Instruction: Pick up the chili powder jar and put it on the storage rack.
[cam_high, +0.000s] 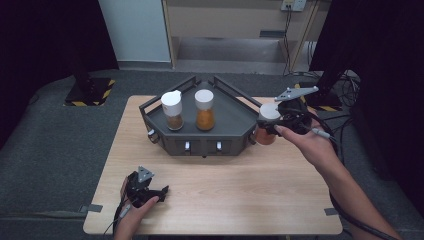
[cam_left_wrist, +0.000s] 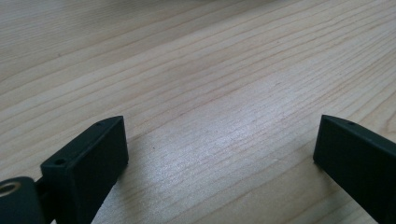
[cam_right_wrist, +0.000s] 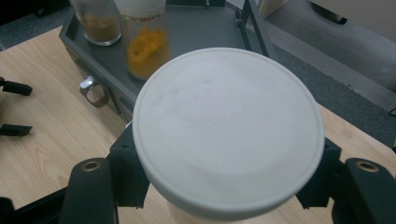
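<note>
Right now the right claw is clamped on a white-capped jar of orange powder, gripping just below the lid and holding it off the tabletop beside the right end of the dark tray. Two similar jars, one brown and one orange, stand inside the tray. The left claw rests near the front left of the tabletop, its jaws apart with nothing between them.

The main risk looks like the tray's raised rail: if the jar is carried in too low, its base could catch the rim and twist in the grip. A smooth jar held only at the neck might also slip, or knock the orange jar on landing.
</note>
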